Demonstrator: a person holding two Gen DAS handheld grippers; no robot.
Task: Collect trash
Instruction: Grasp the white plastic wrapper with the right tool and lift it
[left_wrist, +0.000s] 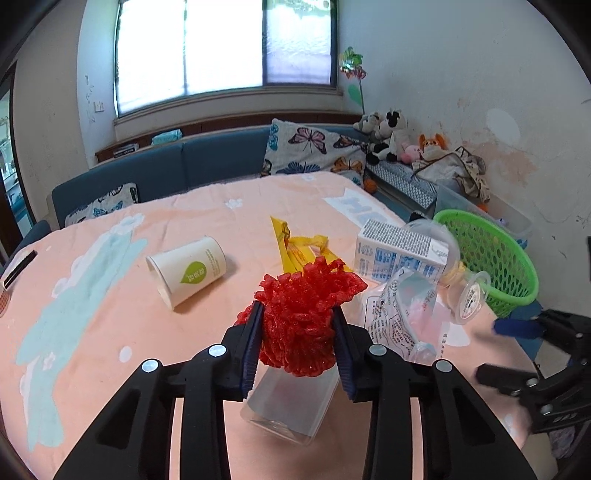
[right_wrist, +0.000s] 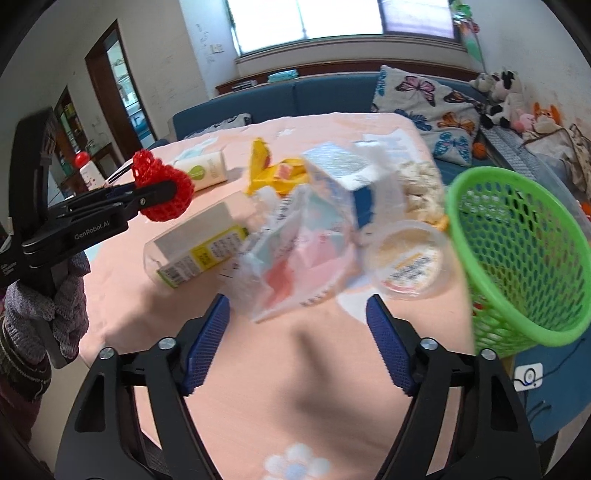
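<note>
Ribbed blue pads of the left gripper (left_wrist: 299, 343) squeeze spongy red foam netting (left_wrist: 304, 321); right gripper (right_wrist: 299, 332) gapes empty.

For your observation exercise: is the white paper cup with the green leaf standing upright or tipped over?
Tipped over. The paper cup lies on its side on the pink tablecloth, its open mouth facing the camera's lower left.

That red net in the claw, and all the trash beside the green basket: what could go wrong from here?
The left claw pinches only the soft red net, which could slip loose on the way over. The green basket sits at the table's edge, so a bump might push it off. The right claw is open just short of the crinkly plastic bag, and closing there may also drag the clear cup lying against it.
</note>
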